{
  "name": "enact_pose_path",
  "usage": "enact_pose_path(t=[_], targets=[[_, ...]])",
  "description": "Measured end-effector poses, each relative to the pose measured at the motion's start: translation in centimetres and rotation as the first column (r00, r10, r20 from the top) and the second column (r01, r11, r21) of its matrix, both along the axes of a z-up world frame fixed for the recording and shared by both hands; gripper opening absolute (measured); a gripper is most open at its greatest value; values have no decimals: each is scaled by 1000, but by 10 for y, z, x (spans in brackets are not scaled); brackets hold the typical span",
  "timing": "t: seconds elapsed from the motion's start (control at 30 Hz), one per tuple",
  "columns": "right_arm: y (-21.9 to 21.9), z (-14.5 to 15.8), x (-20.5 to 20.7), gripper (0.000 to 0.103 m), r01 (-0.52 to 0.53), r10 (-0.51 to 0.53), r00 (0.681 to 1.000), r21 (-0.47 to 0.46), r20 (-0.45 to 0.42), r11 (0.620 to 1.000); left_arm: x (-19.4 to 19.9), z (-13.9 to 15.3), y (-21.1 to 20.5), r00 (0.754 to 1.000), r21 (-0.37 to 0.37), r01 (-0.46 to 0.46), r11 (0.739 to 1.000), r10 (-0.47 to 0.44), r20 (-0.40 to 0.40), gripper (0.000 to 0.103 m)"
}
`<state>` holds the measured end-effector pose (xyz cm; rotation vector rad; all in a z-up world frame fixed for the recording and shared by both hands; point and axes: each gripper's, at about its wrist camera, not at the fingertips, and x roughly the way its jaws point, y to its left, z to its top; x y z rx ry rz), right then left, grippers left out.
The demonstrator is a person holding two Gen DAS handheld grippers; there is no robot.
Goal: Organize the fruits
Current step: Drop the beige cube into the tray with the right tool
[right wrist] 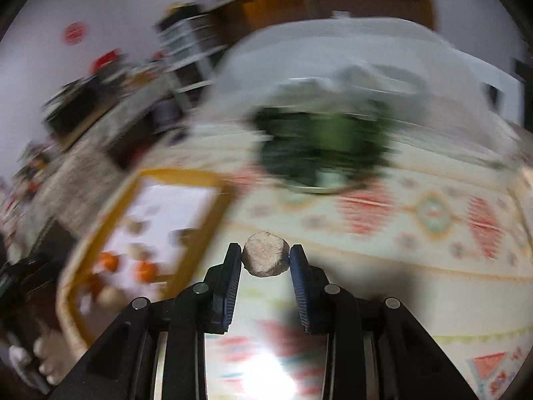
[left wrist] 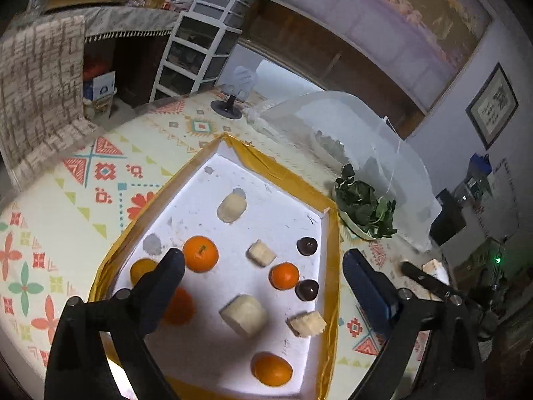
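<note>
A white tray (left wrist: 230, 166) with a yellow taped rim holds several oranges (left wrist: 200, 254), several pale banana pieces (left wrist: 243, 315) and two dark round fruits (left wrist: 306, 246). My left gripper (left wrist: 263, 256) hovers over the tray's near half, open wide, with nothing pressed between its pads. Its left finger hides part of two oranges. In the right wrist view, my right gripper (right wrist: 265, 260) is shut on a pale banana piece (right wrist: 265, 258) above the patterned cloth, to the right of the blurred tray (right wrist: 143, 180). In the left wrist view that held piece (left wrist: 433, 264) shows beyond the tray's right rim.
A bowl of green leaves (left wrist: 364, 210) stands just past the tray's right corner, with a white mesh food cover (left wrist: 349, 126) behind it. A small black-based fan (left wrist: 230, 103) sits at the table's far edge. A white drawer unit (left wrist: 206, 33) stands beyond the table.
</note>
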<state>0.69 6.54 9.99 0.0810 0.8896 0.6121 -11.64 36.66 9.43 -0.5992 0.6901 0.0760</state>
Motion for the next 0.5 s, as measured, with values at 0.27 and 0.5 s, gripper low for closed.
enact_pose_path(t=[0.27, 0.5], targets=[[125, -29, -30, 32, -243, 242, 968, 5, -61, 970, -21, 0, 15, 1000, -24, -28, 999, 28, 4, 95], [163, -41, -26, 33, -229, 229, 973, -53, -12, 972, -31, 7, 21, 999, 13, -46, 999, 45, 27, 95]])
